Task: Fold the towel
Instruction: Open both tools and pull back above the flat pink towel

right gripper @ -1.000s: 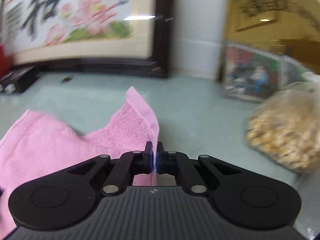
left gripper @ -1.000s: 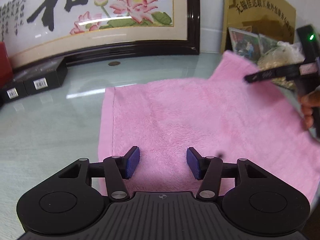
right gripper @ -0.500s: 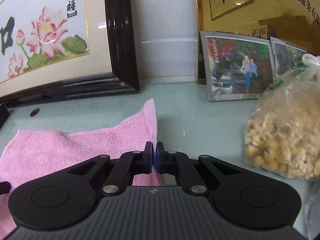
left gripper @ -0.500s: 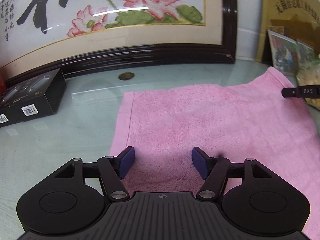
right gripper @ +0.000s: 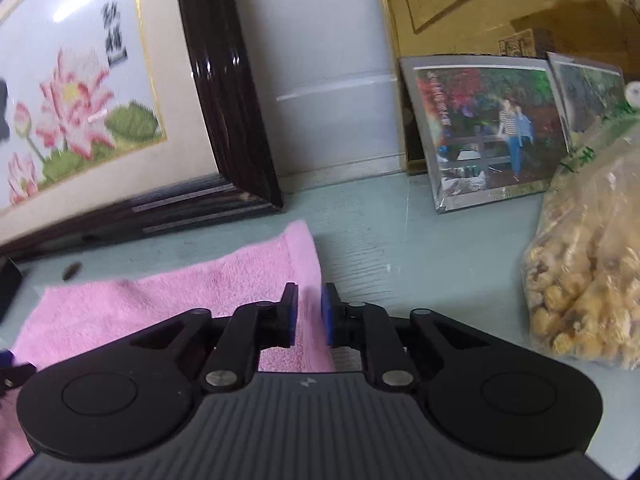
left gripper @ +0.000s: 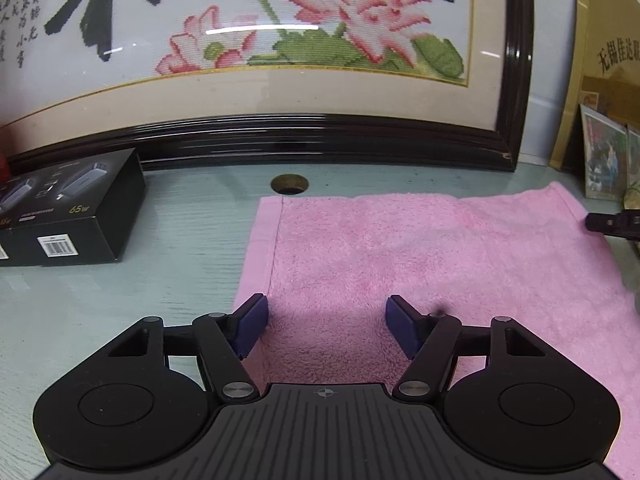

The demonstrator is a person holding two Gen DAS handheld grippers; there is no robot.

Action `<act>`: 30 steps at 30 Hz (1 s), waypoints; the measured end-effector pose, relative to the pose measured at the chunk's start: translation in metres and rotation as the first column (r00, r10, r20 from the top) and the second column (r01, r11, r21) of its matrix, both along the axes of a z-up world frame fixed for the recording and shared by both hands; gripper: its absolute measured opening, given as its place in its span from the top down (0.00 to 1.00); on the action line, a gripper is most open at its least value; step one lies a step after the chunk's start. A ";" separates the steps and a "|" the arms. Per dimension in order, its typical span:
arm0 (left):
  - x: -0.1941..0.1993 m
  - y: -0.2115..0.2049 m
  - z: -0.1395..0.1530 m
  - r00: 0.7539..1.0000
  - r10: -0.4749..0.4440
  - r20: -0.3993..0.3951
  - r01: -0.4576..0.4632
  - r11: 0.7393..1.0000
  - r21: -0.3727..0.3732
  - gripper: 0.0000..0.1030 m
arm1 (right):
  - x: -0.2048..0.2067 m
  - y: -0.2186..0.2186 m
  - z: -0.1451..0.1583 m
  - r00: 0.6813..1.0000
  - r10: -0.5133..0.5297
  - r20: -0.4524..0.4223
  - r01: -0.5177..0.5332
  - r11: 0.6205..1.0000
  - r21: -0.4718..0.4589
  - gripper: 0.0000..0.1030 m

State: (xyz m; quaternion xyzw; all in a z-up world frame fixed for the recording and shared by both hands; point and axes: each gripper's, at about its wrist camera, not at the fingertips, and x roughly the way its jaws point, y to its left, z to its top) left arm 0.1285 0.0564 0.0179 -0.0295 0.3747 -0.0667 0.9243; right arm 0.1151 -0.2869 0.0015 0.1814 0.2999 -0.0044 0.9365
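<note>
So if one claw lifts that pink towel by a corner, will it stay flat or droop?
Probably droop: the pink towel looks like soft, fluffy terry lying limp on the glossy table. It seems light, so a push may bunch or slide it rather than shift it whole.

Not much readable here tbh. The black box [left gripper: 68,216] sitting far left on the worktop has "65W" printed in gold-ish type on its top face, plus a white barcode sticker [left gripper: 58,245] on its near side, digits too tiny to make out. The big framed lotus cross-stitch [left gripper: 256,40] at the back carries a huge black brush character, cut off at the top, and small columns of Chinese down its left edge that I can't read. The gold plaque [left gripper: 612,56] far right shows 无锡佳达, rest runs out of frame.
</note>
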 end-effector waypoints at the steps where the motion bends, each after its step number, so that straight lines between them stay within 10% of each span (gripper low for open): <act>1: -0.006 0.007 0.004 1.000 0.007 0.015 -0.006 1.000 -0.025 0.35 | -0.007 -0.001 0.003 0.999 0.031 0.025 -0.031 0.999 0.028 0.66; 11: -0.083 0.053 0.016 0.995 -0.066 0.078 0.079 0.980 -0.181 0.28 | -0.075 0.034 0.006 0.921 0.377 0.093 -0.385 0.919 0.082 0.49; 16: -0.141 0.050 0.008 0.986 -0.144 0.084 0.155 0.976 -0.153 0.15 | -0.135 0.015 0.005 0.921 0.374 0.109 -0.380 0.924 0.036 0.32; 30: -0.202 0.025 -0.006 0.983 -0.149 0.111 0.155 0.987 -0.046 0.21 | -0.220 -0.035 -0.025 0.948 0.307 0.080 -0.311 0.949 0.043 0.28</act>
